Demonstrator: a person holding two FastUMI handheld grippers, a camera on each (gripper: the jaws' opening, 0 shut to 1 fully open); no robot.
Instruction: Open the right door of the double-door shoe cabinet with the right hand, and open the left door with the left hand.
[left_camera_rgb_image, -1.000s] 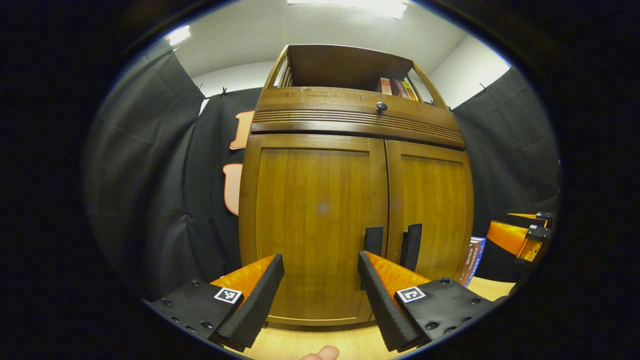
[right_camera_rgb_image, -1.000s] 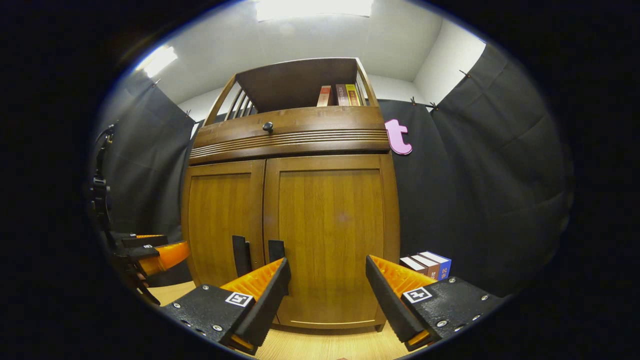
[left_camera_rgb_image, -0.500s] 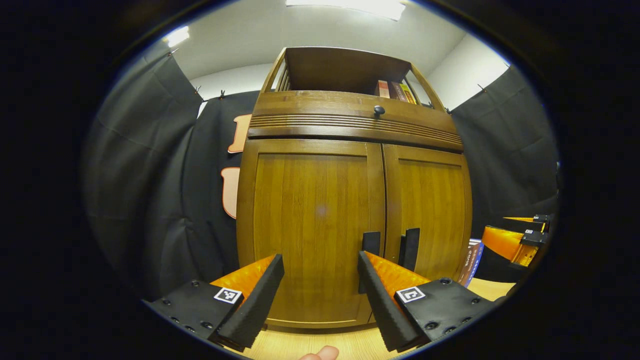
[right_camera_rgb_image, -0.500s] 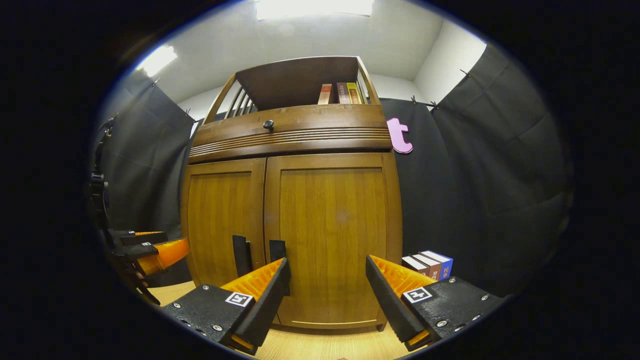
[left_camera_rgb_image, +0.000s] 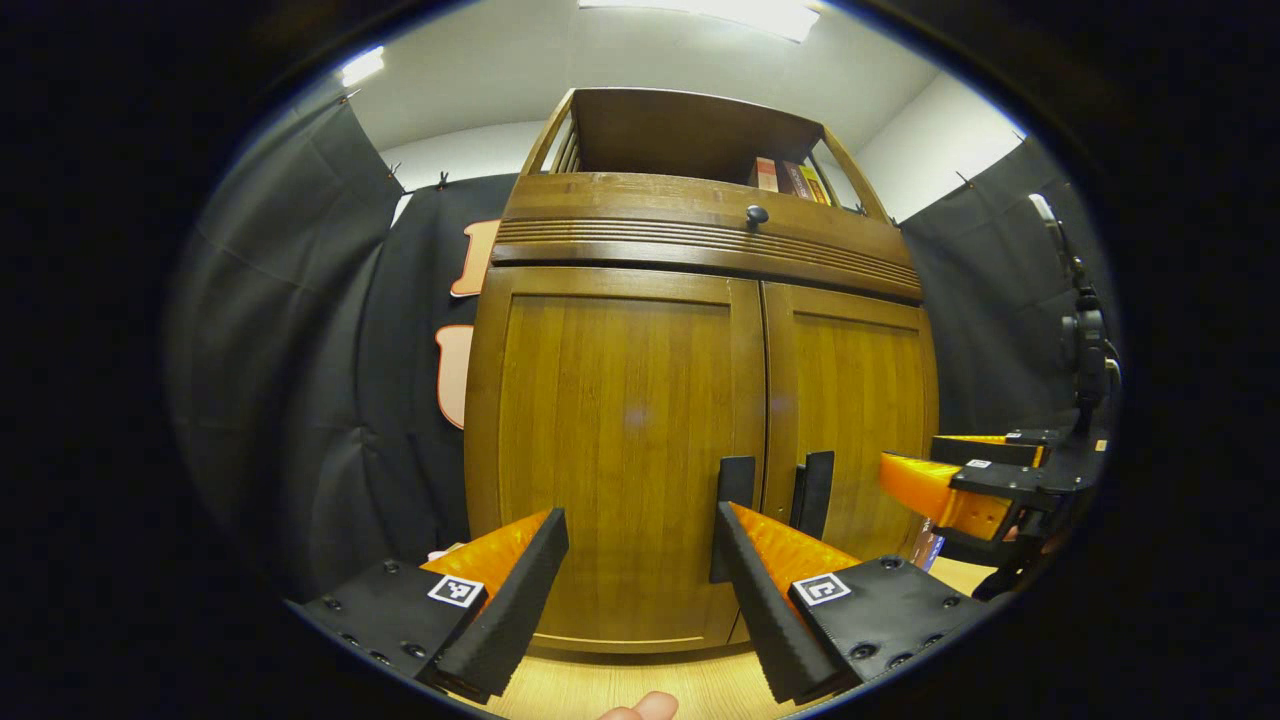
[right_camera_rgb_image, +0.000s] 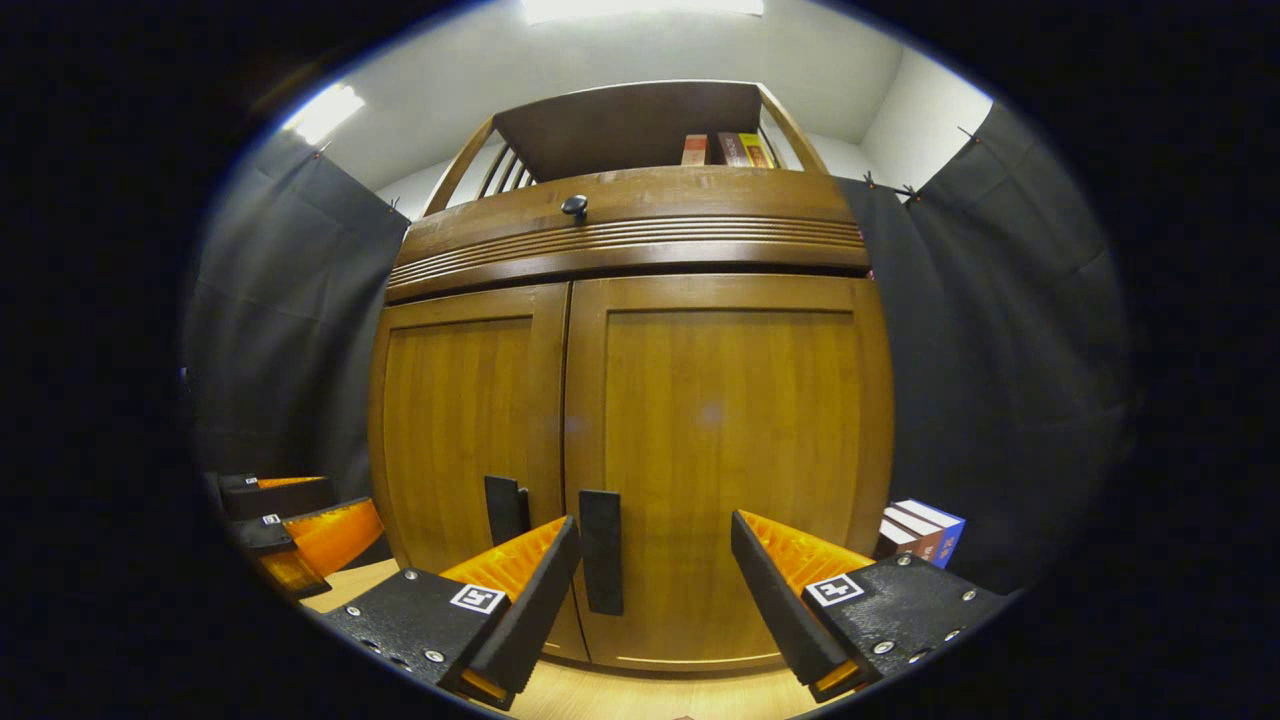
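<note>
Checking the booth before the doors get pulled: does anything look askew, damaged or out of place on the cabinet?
Nothing stands out. Both doors sit shut and flush, their handles upright either side of the seam. The books on top stand upright, and those beside the cabinet look tidy. Both tools are open, touching nothing.

A: Any writing you can make out?

B: Nothing legible. The books (right_camera_rgb_image: 728, 150) on the cabinet's top shelf have spines too small to tell, and the boxes (right_camera_rgb_image: 925, 528) beside the cabinet bear print that stays blurred.

A: The claws?

B: Square coded tags (right_camera_rgb_image: 835, 589), no words.
</note>
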